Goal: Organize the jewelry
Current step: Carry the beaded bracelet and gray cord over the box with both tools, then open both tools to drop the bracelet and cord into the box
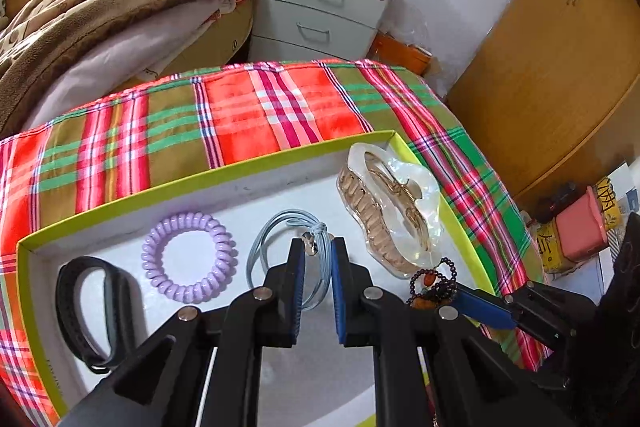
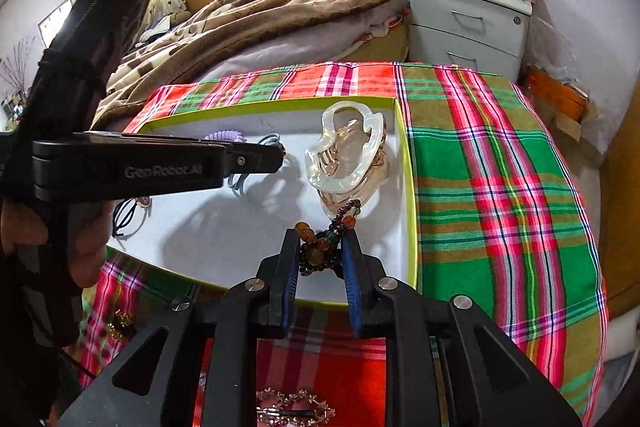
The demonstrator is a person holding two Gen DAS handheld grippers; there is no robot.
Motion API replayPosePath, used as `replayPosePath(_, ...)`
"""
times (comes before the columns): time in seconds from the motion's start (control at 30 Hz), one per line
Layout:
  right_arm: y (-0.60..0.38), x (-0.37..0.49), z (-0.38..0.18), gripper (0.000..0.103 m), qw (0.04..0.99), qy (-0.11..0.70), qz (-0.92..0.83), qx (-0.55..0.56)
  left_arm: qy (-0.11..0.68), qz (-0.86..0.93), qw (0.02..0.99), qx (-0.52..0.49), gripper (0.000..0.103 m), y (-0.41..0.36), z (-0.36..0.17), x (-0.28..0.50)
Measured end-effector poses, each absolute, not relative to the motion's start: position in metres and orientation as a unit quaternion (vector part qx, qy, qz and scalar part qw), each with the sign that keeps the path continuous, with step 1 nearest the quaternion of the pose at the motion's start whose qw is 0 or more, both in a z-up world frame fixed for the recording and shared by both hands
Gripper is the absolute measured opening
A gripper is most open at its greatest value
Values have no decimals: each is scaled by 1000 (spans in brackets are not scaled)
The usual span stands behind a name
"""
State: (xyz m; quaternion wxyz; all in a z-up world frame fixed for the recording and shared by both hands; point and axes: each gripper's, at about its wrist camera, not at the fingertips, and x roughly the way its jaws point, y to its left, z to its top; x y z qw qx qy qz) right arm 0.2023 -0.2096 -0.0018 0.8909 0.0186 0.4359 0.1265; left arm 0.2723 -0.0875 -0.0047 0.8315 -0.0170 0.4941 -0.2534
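A white box with a green rim (image 1: 208, 175) lies on the plaid cloth. It holds a black band (image 1: 94, 311), a purple coil hair tie (image 1: 188, 257), a grey-blue elastic hair tie (image 1: 276, 227) and a pearly hair claw (image 1: 390, 203). My left gripper (image 1: 318, 247) is shut on the grey-blue hair tie at its knot, low over the box floor. My right gripper (image 2: 320, 247) is shut on a dark beaded bracelet (image 2: 320, 251) with amber beads, above the box's near right corner, in front of the claw (image 2: 348, 155). The bracelet also shows in the left wrist view (image 1: 434, 287).
A gold hair clip (image 2: 294, 411) lies on the cloth (image 2: 480, 167) below my right gripper. A black cord piece (image 2: 128, 215) lies at the box's left. A bed with blankets (image 2: 260, 19) and a grey drawer unit (image 2: 468, 23) stand behind.
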Motion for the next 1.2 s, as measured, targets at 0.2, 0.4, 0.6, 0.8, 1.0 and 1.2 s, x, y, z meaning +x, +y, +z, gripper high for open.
replayPosePath(0.2,-209,206,-2,22,889,440,127,10,503,-250,827,-15,13,-92,-11,276)
replayPosePath(0.4,-208,205,-2,23,888,441,127,13,510,-249,823,-21,14,-91,-14,279)
replayPosePath(0.6,-208,206,-2,26,887,443,127,14,511,-251,822,-23,23,-92,-13,278)
replayPosePath(0.8,-210,204,-1,35,889,439,124,23,507,-249,825,-25,28,-90,-8,274)
replayPosePath(1.0,-211,198,5,35,896,426,118,32,493,-245,834,-21,30,-84,3,261)
replayPosePath(1.2,-211,185,16,36,903,411,116,36,477,-241,845,-21,32,-74,19,243)
